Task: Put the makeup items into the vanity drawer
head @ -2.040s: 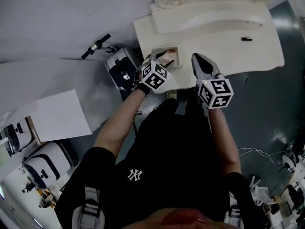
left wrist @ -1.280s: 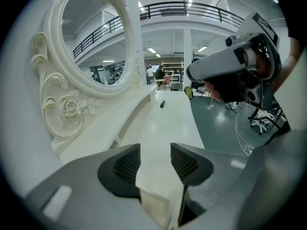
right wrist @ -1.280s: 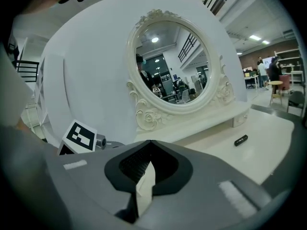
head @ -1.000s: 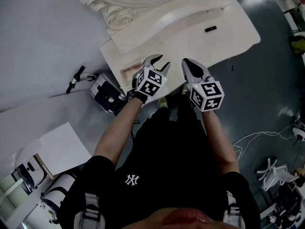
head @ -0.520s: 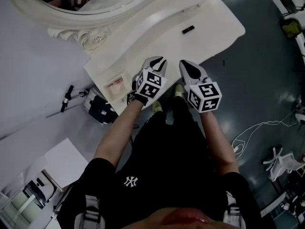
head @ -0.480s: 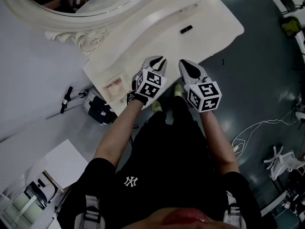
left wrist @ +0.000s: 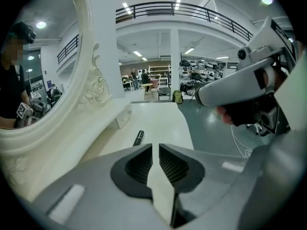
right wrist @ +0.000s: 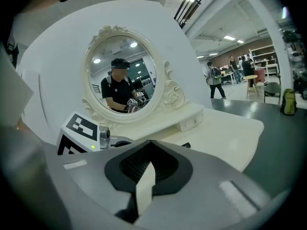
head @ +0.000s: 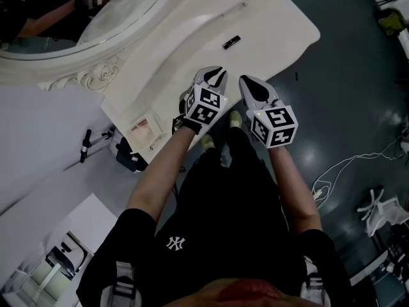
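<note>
A small black makeup tube (head: 231, 41) lies on the cream vanity top (head: 275, 24); it also shows ahead of the left jaws (left wrist: 138, 137). The drawer (head: 144, 135) stands open at the table's left end with something pinkish inside. My left gripper (head: 214, 78) hovers over the table's front edge, well right of the drawer, its jaws (left wrist: 156, 146) drawn together to a thin slit with nothing between. My right gripper (head: 252, 88) hangs beside it, shut and empty (right wrist: 151, 142).
An oval mirror (head: 77, 11) in a carved frame backs the table and reflects the person. A thin stick (head: 233, 8) lies on the raised shelf. Black equipment (head: 124, 152) sits on the floor below the drawer. Cables (head: 332, 178) trail on the right.
Both grippers have left the open drawer and moved right to the middle of the front edge. The left jaws, spread a second ago, have closed. The head view has swung.
</note>
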Tool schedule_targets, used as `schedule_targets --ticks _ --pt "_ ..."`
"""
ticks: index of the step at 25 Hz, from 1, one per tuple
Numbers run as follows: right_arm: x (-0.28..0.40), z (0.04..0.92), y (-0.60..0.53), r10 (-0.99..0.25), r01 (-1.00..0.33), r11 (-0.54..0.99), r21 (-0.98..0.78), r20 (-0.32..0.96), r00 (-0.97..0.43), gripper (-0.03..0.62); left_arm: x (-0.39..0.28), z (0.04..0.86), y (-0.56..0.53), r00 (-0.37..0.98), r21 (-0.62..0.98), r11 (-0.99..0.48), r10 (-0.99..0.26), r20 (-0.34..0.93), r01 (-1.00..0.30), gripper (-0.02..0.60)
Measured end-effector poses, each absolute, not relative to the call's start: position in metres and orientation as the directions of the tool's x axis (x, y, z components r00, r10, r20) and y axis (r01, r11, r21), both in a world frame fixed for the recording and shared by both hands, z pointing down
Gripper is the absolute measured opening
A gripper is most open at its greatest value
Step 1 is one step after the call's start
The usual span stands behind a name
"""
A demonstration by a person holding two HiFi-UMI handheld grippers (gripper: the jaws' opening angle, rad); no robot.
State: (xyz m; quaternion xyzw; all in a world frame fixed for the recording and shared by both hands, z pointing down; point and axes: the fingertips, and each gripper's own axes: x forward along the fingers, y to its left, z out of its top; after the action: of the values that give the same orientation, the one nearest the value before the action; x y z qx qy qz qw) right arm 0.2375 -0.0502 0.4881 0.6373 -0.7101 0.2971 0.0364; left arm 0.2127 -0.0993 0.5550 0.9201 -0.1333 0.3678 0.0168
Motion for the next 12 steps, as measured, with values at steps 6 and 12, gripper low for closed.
schedule_targets --ticks 6,12 --pt "0.267 0.506 -0.066 -0.878 -0.916 0.000 -0.402 0.438 -0.192 0.025 0.244 0.575 -0.124 0.668 -0.080 -0.963 -0.238 0.706 -0.259 0.046" --pt "0.287 0.524 -0.082 -0.869 -0.905 -0.008 -0.424 0.450 -0.204 0.025 0.266 0.599 -0.147 0.644 -0.078 -0.965 -0.225 0.731 -0.248 0.066"
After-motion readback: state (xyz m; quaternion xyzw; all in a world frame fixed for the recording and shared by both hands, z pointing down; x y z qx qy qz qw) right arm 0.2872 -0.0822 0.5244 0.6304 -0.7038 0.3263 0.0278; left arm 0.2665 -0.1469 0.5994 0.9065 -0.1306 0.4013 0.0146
